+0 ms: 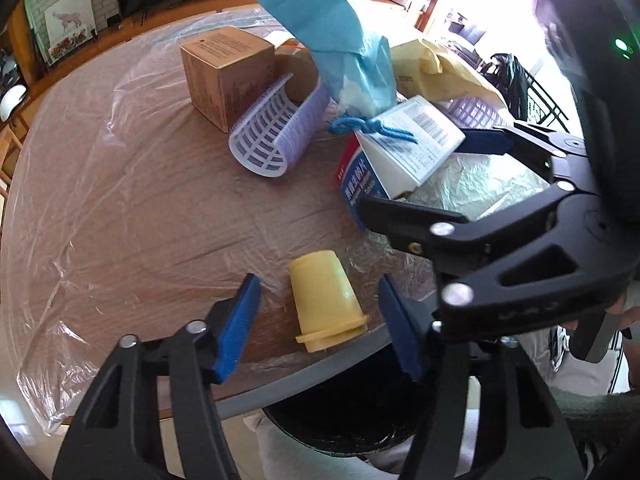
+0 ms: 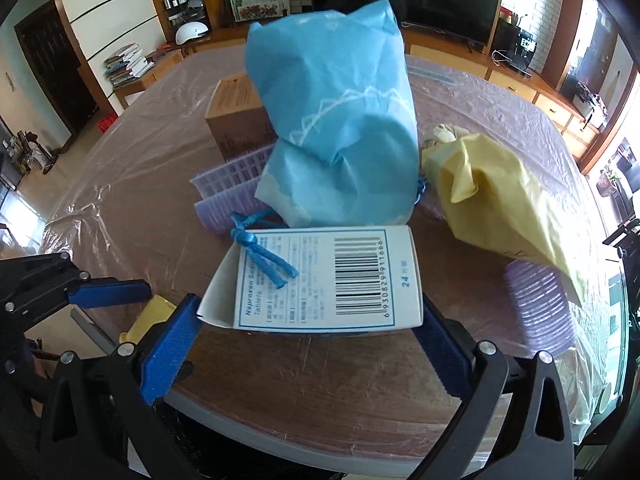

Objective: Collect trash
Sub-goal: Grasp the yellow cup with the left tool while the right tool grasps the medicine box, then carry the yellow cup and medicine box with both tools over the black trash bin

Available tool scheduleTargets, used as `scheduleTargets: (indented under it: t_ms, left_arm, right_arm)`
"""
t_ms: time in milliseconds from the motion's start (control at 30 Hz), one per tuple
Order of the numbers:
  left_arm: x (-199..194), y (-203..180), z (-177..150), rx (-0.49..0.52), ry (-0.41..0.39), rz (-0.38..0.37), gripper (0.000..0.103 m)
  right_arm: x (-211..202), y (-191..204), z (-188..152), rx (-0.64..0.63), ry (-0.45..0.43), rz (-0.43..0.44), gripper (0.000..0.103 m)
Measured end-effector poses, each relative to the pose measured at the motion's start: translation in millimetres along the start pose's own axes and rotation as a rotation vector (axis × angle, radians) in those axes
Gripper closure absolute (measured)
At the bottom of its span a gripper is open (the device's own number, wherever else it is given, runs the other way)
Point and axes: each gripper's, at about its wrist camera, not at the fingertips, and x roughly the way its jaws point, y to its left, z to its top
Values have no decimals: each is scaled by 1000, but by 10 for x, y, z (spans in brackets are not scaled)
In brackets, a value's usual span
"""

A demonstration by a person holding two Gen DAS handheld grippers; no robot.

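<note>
Film-covered table point(image 1: 132, 208): left claw point(image 1: 320, 320) narrow, astride cup point(image 1: 324, 300), untouched; right claw point(image 2: 308, 340) brackets box point(image 2: 320, 280), contact unclear. Centre pads, close squarely.

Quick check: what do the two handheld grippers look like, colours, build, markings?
Both match: the left gripper and right gripper have black plastic scissor-link arms with triangular cut-outs, silver rivets and ribbed blue finger pads. A green light glows on the right gripper's black body.
</note>
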Motion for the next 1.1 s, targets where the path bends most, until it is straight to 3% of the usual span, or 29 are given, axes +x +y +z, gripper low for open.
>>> scheduleTargets:
  t_ms: [67,167,400,633,767,1100]
  left_arm:
    - [1,-17,-5,12,0,2,54]
    - [-3,-31,-22,26,1,1,64]
    - [-68,-35,-50,41,-25,-19,66]
    - [-193,232,-50,-53,-55,-83,68]
    - [-279,359,-47,-96,-77,-117,68]
    - [-180,137,-74,-51,-22,-86,66]
  right_arm:
    - [44,-23,-14,14,7,10,12]
    - [31,-100,-27,54,-11,48,13]
    - [-50,-217,-72,103,-39,111,14]
    - [-110,-541,-180,321,-30,369,14]
    - [-145,-651,-286,399,-26,449,14]
    - [-321,-549,-323,357,-30,419,14]
